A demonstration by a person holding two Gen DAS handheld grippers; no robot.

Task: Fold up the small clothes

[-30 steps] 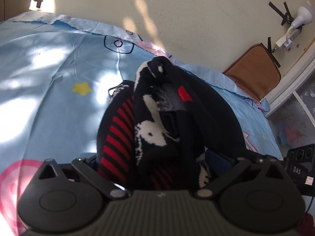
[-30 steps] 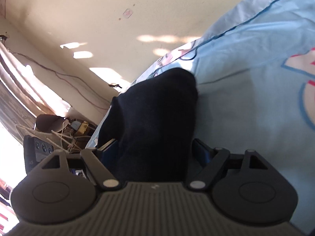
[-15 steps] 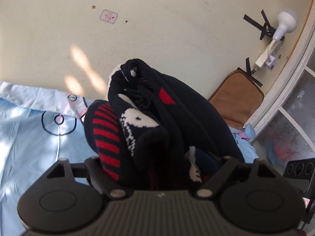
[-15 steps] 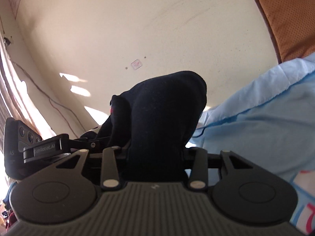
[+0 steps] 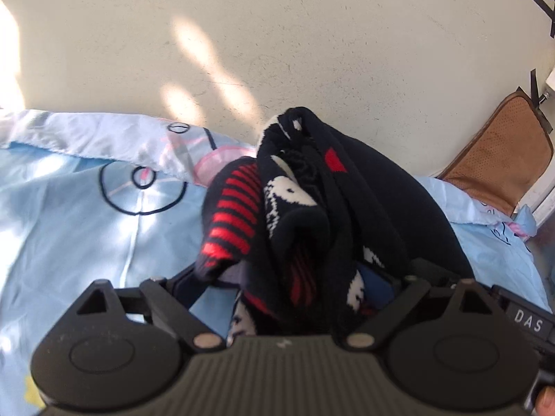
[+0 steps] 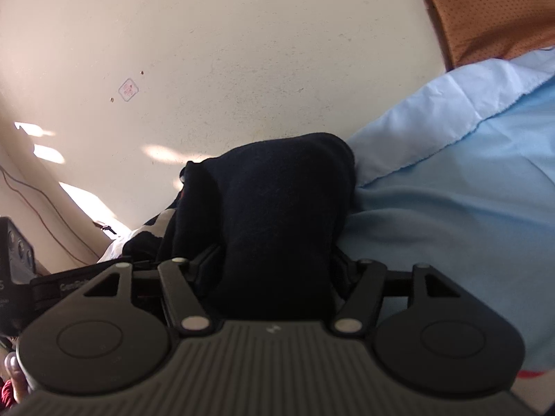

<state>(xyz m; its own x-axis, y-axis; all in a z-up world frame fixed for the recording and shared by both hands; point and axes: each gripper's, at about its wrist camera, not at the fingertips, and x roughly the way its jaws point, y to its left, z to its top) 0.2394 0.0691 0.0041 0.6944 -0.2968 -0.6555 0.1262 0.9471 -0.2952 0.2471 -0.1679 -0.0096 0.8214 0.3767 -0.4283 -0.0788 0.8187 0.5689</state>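
A small dark knit garment with red stripes and white figures hangs bunched between the fingers of my left gripper, which is shut on it above the light blue bedsheet. In the right wrist view the same garment shows as a plain dark mass. My right gripper is shut on it. The fingertips of both grippers are hidden by the cloth. The two grippers are close together; the other gripper's body shows at the edge of each view.
A cream wall rises behind the bed. A brown cushion leans against the wall at the right and also shows in the right wrist view. The sheet carries cartoon prints. A cable runs down the wall at the left.
Both grippers lifted the garment off the sheet and tilted up toward the wall, then came back down a little. The garment stays gripped in both.
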